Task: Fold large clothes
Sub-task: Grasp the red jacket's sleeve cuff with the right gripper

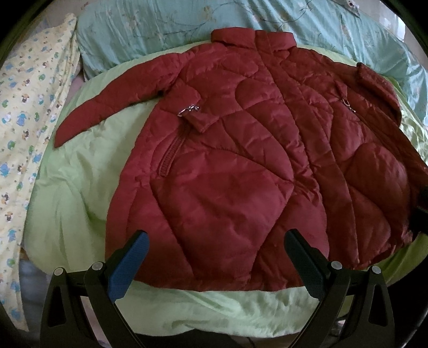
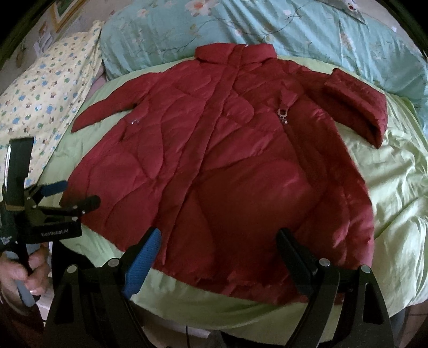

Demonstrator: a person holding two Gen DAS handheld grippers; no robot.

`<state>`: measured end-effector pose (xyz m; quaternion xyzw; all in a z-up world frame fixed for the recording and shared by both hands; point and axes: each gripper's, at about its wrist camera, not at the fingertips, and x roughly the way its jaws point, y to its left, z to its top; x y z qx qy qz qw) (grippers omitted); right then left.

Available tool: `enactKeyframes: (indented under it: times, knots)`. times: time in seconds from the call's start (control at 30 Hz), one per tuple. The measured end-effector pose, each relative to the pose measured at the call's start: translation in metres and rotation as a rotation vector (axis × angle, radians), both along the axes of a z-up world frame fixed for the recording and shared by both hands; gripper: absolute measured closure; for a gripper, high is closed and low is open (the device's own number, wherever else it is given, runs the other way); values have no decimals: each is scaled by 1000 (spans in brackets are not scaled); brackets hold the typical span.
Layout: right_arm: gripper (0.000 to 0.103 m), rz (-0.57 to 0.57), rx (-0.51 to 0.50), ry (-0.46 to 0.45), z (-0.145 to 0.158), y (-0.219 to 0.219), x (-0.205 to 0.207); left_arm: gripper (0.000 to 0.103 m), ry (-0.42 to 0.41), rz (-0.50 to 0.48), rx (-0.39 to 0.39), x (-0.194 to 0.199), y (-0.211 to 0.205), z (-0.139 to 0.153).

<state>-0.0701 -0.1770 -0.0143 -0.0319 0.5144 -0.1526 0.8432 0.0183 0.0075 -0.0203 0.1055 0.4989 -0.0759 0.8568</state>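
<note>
A dark red quilted jacket (image 1: 227, 166) (image 2: 214, 166) lies front-up on a light green blanket (image 1: 80, 208) (image 2: 396, 187), collar toward the far side. One sleeve (image 1: 107, 104) stretches out to the left. The other sleeve (image 2: 358, 107) is bent back on itself at the right. My left gripper (image 1: 216, 241) hovers open over the jacket's near hem, nothing between its fingers. It also shows in the right wrist view, where the left gripper (image 2: 81, 191) is open beside the jacket's left edge. My right gripper (image 2: 219, 241) stands open above the hem, right of the left one, holding nothing.
A teal flowered quilt (image 1: 187, 24) (image 2: 294, 29) is bunched along the far side. A yellow patterned cloth (image 1: 24, 107) (image 2: 45, 93) lies at the left. A hand (image 2: 26, 275) holds the left gripper's handle. The bed's near edge runs just below the hem.
</note>
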Motion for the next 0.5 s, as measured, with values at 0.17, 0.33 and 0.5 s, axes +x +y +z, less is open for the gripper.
enactKeyframes:
  times: [0.17,0.33,0.5]
  knots:
    - [14,-28,-12,-43,11,-18,8,1,-32,-1,10,12,3,-3]
    - [14,-76,-43,-66,23,-47,18,1,-33,5,-3,28,5,-3]
    - [14,-112,-90,-114,42,-77,29,1,-40,14,-39,44,4,-1]
